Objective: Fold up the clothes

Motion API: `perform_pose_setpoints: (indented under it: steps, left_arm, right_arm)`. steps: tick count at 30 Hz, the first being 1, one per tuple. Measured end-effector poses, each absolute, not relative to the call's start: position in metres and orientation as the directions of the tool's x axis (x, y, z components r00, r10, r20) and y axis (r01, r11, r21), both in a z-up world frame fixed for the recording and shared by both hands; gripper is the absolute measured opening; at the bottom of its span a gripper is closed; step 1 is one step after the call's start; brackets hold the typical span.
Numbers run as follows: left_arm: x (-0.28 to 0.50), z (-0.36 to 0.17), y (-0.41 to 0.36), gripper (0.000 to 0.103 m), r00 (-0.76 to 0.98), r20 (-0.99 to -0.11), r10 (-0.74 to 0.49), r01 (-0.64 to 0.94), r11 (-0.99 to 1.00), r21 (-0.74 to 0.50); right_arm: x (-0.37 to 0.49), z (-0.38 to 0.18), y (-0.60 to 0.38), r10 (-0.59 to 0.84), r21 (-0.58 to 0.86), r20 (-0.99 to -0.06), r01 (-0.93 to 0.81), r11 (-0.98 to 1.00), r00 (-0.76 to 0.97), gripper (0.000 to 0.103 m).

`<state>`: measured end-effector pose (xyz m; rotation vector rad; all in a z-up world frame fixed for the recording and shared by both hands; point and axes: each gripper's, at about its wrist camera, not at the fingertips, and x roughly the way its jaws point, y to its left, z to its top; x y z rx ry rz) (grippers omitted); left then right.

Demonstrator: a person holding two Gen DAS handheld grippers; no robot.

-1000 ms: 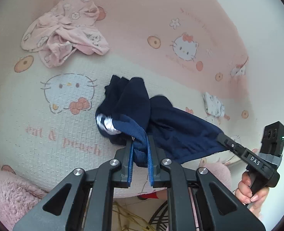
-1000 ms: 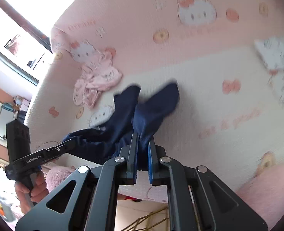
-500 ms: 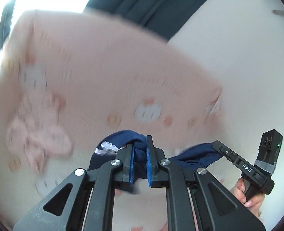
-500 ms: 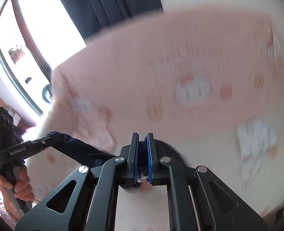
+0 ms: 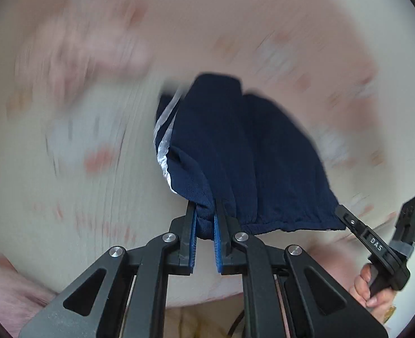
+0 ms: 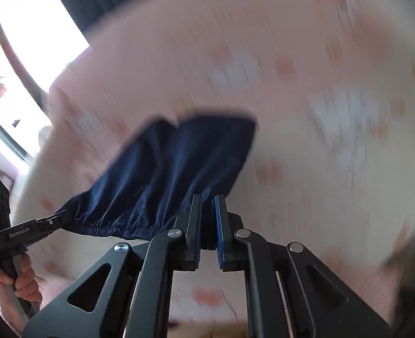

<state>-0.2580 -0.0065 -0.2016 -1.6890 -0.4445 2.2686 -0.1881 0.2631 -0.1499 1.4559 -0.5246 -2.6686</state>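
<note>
Both grippers are clenched on the waistband of the navy shorts [image 5: 235, 146]: left gripper [image 5: 205, 219] at lower centre, right gripper [image 6: 207, 219] likewise. The shorts hang stretched between them over the blurred pink bedspread [image 5: 66, 169]

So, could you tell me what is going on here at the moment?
A person is folding clothes on a bed with a handheld gripper in each hand. The left gripper and the right gripper are each clamped on one end of the gathered waistband of a pair of navy shorts, holding it stretched between them. The rest of the garment hangs out over the pink and cream cartoon-print bedspread. The background is heavily motion-blurred, so little else can be made out.
</note>
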Motion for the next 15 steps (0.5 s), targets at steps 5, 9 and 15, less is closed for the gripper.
perform_pose_setpoints:
  steps: [5,9,15]
  left_arm:
    - [-0.246,-0.262,-0.008,0.011,-0.197,-0.917,0.347,0.005,-0.935,-0.354]
    - [-0.246,-0.260,-0.010,0.010,-0.205,-0.905,0.372,0.002,-0.925,-0.380]
    - [-0.230,-0.236,-0.007,0.010,-0.199,-0.892,0.406,-0.063,-0.914,-0.402]
  right_arm:
    - [-0.178,-0.260,0.259,-0.160,0.237,-0.932,-0.214,-0.948,-0.325,0.007]
    - [-0.180,-0.249,0.247,-0.076,0.140,-0.928,-0.153,-0.978,-0.364,0.007]
    - [-0.162,-0.233,0.257,-0.118,0.197,-0.910,-0.164,-0.967,-0.397,0.007]
